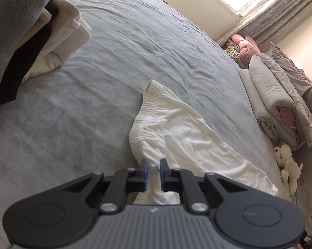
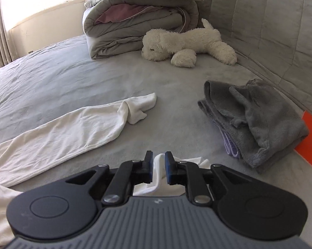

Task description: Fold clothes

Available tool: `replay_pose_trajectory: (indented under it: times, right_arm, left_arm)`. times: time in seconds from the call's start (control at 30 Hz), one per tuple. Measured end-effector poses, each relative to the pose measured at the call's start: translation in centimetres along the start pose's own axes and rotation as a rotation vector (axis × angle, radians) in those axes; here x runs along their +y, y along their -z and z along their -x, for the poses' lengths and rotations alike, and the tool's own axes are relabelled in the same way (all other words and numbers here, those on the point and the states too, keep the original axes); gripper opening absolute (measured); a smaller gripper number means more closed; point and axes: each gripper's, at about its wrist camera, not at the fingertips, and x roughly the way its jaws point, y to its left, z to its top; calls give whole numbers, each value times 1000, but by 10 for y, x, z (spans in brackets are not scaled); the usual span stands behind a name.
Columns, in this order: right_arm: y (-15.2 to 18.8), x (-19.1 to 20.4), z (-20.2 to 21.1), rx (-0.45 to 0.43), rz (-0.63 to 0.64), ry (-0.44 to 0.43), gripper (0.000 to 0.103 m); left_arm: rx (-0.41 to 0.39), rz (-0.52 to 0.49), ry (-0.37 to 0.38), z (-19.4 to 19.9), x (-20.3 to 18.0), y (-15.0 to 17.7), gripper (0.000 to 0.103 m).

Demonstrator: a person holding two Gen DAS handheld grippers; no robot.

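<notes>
Nearest, the left gripper was clamped on an edge of the white garment, which lay spread across the grey bed sheet. The right gripper pinched another bunched fold of that garment. Farther right sat a folded grey towel; beyond lay a plush dog against folded duvets.

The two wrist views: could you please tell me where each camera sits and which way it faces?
Left wrist: sits behind the left gripper, angled down across the bed toward the window; its jaws pinch the white garment; clothes stack at left.
Right wrist: sits behind the right gripper, facing the quilts and grey towel; its jaws pinch white cloth.
Shared: the white garment, the plush dog and the quilts.
</notes>
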Motion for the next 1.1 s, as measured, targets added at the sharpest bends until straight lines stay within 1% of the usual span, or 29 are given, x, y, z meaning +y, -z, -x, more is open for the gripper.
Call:
replay_pose_trajectory:
  times: [0.07, 0.1, 0.17, 0.2, 0.23, 0.3, 0.33, 0.37, 0.4, 0.43, 0.5, 0.6, 0.63, 0.67, 0.7, 0.73, 0.87, 0.97, 1.07, 1.1]
  right_arm:
    - [-1, -3, 5, -17, -1, -2, 17]
    - [-1, -5, 7, -14, 5, -3, 20]
    - [3, -13, 9, 17, 4, 14, 33]
    - [5, -18, 6, 40, -1, 23, 43]
    - [8, -22, 2, 70, -6, 29, 45]
    - [12, -31, -6, 128, -15, 42, 45]
    - [14, -36, -11, 157, -20, 48, 45]
    - [16, -40, -15, 186, -24, 54, 45]
    - [18, -41, -18, 204, -22, 51, 46]
    - [20, -39, -20, 212, -15, 39, 46]
    - [22, -30, -21, 206, 21, 12, 47]
    - [24, -10, -21, 175, 84, -65, 47]
    - [23, -3, -22, 161, 109, -81, 43]
    - [23, 3, -23, 145, 136, -88, 32]
    - [22, 7, -23, 128, 150, -88, 0]
    - [20, 9, -23, 110, 151, -81, 2]
    - [7, -4, -5, 16, 63, -92, 2]
    - [-1, -13, 9, -39, 17, -95, 2]
    - [-1, -15, 9, -50, 2, -72, 2]
    - [-1, -16, 9, -57, -11, -77, 2]
  left_arm:
    - [-27, -16, -5, 6, -1, -2, 12]
    - [-28, -21, -14, 7, -1, -3, 12]
    - [-27, -26, -30, 8, -1, -5, 12]
    - [-18, -14, -33, 7, 2, -5, 12]
    - [-6, 1, -36, 5, 5, -5, 12]
    - [14, 15, -41, -1, 7, -3, 12]
    - [25, 13, -42, -4, 7, -2, 14]
    - [36, 0, -42, -7, 5, 1, 21]
    - [49, -15, -43, -12, 3, 4, 24]
    - [65, -33, -47, -17, 0, 9, 27]
    - [89, -60, -60, -28, -7, 17, 27]
    - [79, -122, -85, -37, -18, 24, 27]
    - [72, -148, -90, -38, -22, 25, 26]
    - [70, -169, -95, -40, -25, 27, 18]
    - [66, -175, -97, -39, -26, 26, 11]
    - [54, -160, -93, -33, -23, 22, 0]
    - [2, -102, -78, -8, -14, 8, 0]
    - [-52, -86, -84, 18, -6, -5, 0]
    - [-36, -67, -90, 18, 1, -10, 0]
    - [-15, -70, -94, 14, 1, -9, 0]
